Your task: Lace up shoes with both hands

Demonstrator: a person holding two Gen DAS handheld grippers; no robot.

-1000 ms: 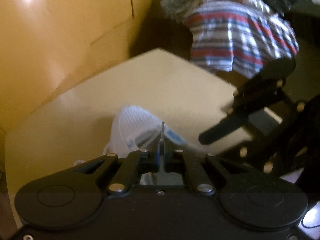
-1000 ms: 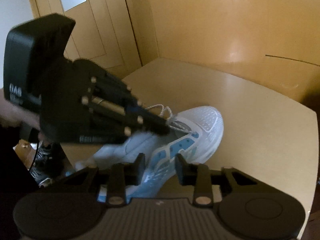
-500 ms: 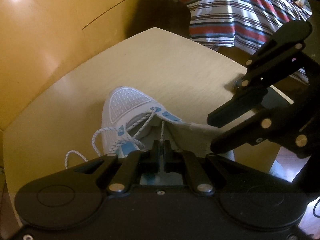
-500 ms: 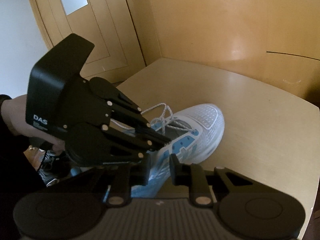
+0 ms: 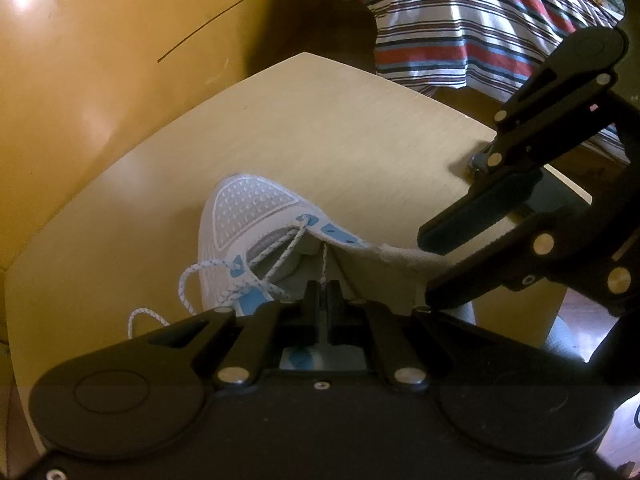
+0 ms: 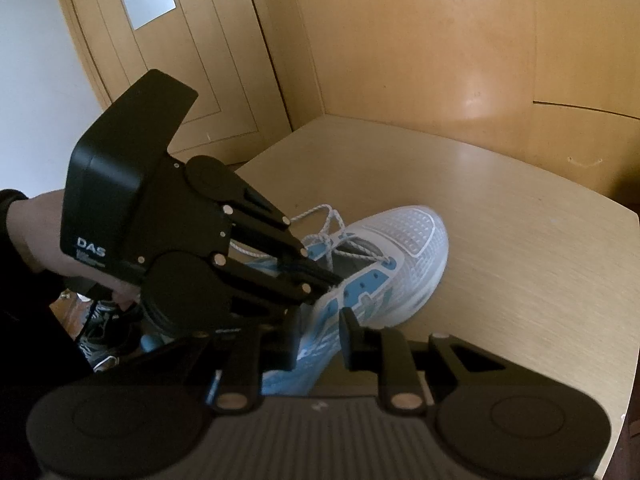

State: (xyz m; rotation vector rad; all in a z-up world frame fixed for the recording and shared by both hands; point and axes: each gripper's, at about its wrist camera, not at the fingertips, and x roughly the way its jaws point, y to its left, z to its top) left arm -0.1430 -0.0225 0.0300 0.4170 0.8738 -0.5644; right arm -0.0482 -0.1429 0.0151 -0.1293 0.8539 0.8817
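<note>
A white and light-blue sneaker lies on the pale wooden table, toe pointing away; it also shows in the right wrist view. Its white speckled lace is threaded through the front eyelets, with loose loops to the left. My left gripper is shut on one lace strand that runs up to an eyelet; it shows in the right wrist view over the shoe's tongue. My right gripper is open, its fingers either side of the shoe's side wall; in the left wrist view it straddles the collar edge.
Yellow wooden wall panels stand behind the table, a door to the left. A striped cloth lies beyond the table's far corner. The table's edge is close on the right.
My left gripper has pulled back with the lace, so the shoe shows more fully. My right gripper has moved in and its fingers have narrowed around the shoe's side.
</note>
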